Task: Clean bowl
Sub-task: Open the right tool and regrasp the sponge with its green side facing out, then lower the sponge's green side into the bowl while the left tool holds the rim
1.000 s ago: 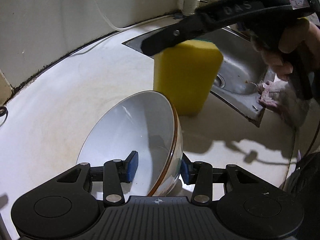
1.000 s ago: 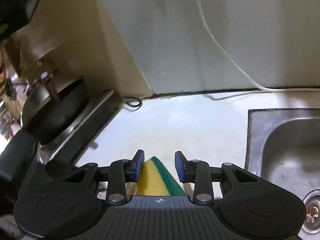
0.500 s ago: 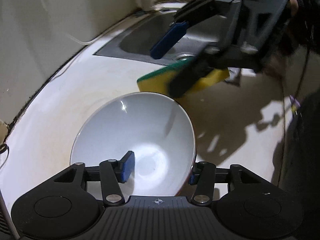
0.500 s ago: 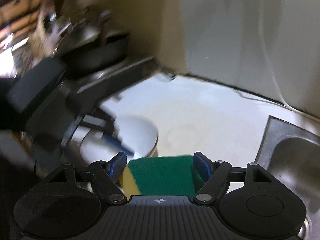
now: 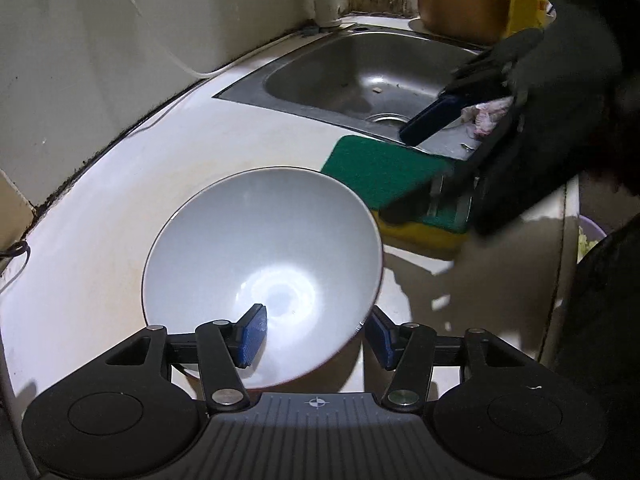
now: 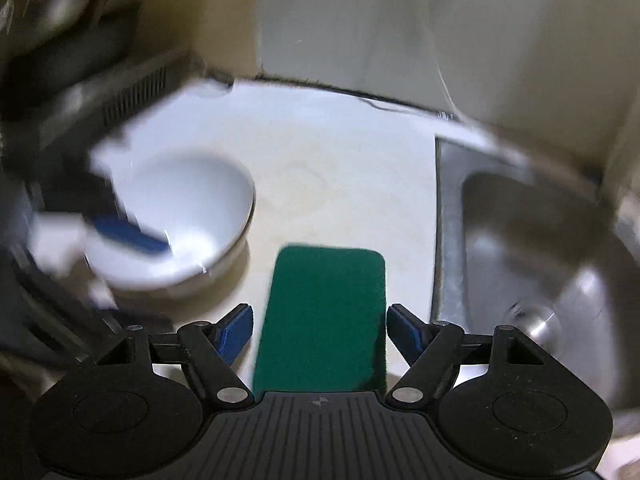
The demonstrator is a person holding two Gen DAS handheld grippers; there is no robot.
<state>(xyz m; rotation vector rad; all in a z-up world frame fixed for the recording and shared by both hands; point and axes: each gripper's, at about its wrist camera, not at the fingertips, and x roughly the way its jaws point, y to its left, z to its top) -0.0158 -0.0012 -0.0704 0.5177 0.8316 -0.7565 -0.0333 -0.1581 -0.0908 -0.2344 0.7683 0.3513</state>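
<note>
Sponge (image 6: 322, 316) is lying lengthwise between your spread right fingers (image 6: 236, 330), bowl (image 5: 262, 264) far-left, rim pinched by left fingers (image 5: 252, 330).

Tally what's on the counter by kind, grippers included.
Bowl: 1
Sponge: 1
Sink: 1
Pot: 1
Rag: 1
Grippers: 2, left, right
Total: 7

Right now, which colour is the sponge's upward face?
Green scouring side up on the sponge, yellow underneath; right wrist view shows it best.
</note>
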